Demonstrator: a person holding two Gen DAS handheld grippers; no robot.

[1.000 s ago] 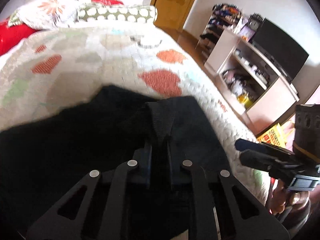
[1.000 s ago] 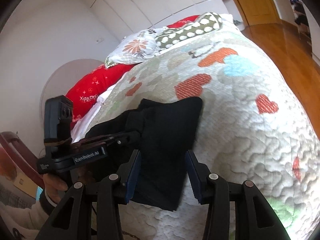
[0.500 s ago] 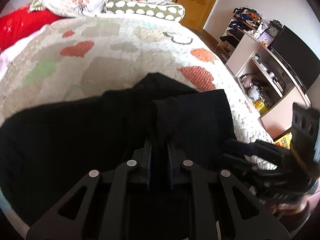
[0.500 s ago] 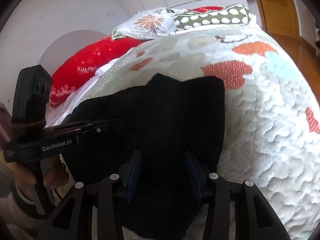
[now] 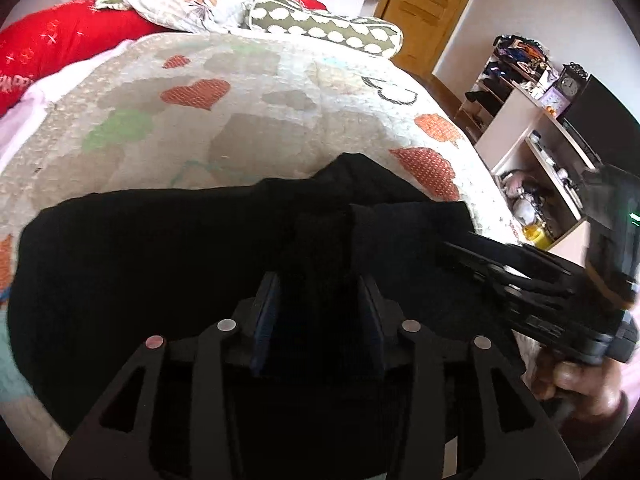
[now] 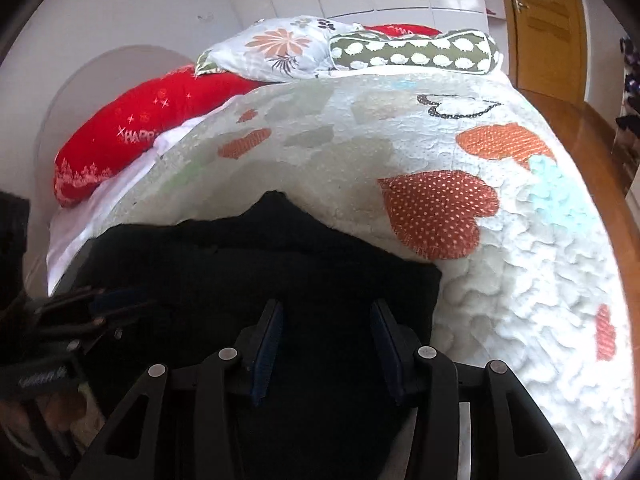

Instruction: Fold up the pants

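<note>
1. Heart-patch quilt (image 5: 256, 128) covers most of the upper frame.
2. Black pants (image 5: 160, 264) lie bunched across the lower middle.
3. Left gripper (image 5: 320, 300) and right gripper (image 6: 326, 340) both spread wide over the fabric, gripping nothing.

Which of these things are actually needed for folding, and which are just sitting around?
Needed: black pants, left gripper, right gripper, quilt underneath.

Sitting around: red pillow, flowered pillow, spotted bolster, door, shelves, clock.
</note>
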